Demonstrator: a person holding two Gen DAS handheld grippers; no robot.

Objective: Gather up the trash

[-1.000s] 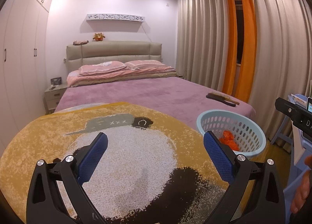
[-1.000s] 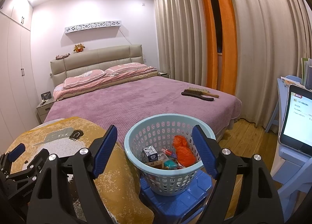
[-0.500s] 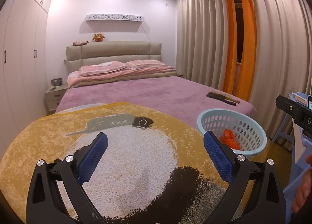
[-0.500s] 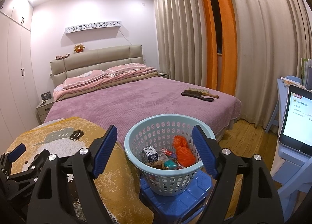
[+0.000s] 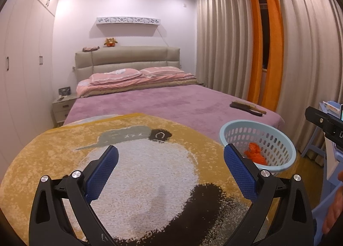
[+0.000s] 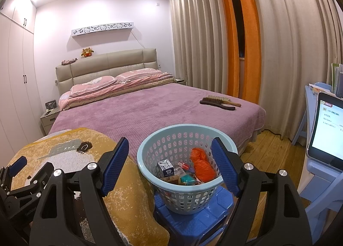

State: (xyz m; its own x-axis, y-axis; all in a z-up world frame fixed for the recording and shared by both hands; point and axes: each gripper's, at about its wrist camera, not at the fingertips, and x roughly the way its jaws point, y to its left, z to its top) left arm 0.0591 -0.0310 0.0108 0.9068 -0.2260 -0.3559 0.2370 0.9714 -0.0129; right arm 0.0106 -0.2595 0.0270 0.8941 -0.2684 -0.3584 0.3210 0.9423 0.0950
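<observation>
A pale blue perforated basket (image 6: 150, 151) stands on a blue plastic stool (image 6: 193, 222) at the foot of the bed. Inside it lie an orange crumpled bag (image 6: 201, 166), a small carton (image 6: 165, 167) and several other bits of trash. My right gripper (image 6: 170, 159) hovers open just in front of the basket, nothing between its blue pads. My left gripper (image 5: 170, 167) is open too, over a yellow panda-pattern blanket (image 5: 53, 153), with the basket (image 5: 257, 126) off to its right. The left gripper's tip (image 6: 18, 163) shows at the right view's lower left.
A purple-covered bed (image 6: 150, 113) fills the middle, two brushes (image 6: 220, 103) lying near its right edge. A tablet (image 6: 328, 130) stands on a blue desk at the right, with wooden floor (image 6: 272, 149) between desk and bed. A hand (image 5: 334, 209) shows at the left view's right edge.
</observation>
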